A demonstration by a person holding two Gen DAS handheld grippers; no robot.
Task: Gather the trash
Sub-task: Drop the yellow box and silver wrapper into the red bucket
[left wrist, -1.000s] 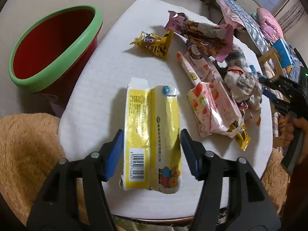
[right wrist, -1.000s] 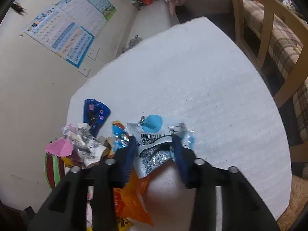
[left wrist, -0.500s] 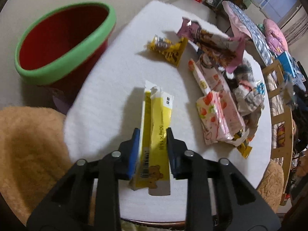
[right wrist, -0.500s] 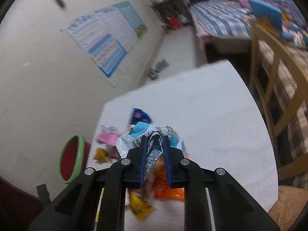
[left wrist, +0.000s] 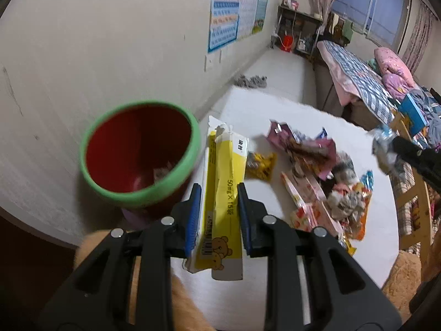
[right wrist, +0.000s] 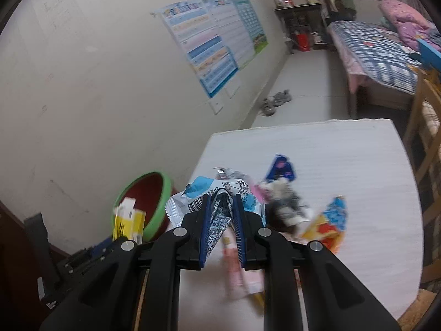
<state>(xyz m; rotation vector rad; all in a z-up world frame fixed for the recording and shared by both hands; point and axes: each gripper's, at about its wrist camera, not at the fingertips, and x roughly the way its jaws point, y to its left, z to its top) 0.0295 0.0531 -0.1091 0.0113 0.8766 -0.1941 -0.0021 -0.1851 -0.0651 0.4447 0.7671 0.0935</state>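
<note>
My left gripper point(left wrist: 217, 193) is shut on a flattened yellow and white box point(left wrist: 227, 182) and holds it in the air, just right of the red bin with a green rim point(left wrist: 137, 151). My right gripper point(right wrist: 222, 202) is shut on a crumpled silver and blue wrapper point(right wrist: 217, 195), lifted above the white table point(right wrist: 344, 160). The bin point(right wrist: 143, 190) and the yellow box point(right wrist: 128, 220) also show at the left of the right wrist view. A pile of wrappers point(left wrist: 317, 176) lies on the table.
A wooden chair point(right wrist: 424, 138) stands at the table's right side. A fuzzy tan cushion point(left wrist: 91, 245) lies below the left gripper. A bed point(left wrist: 358, 74) stands at the back right. The wall with posters point(right wrist: 215, 44) is left of the bin.
Both grippers closed on their items and lifted them off the table. The left one has carried the yellow box up and toward the bin. The right one has risen with the wrapper.
</note>
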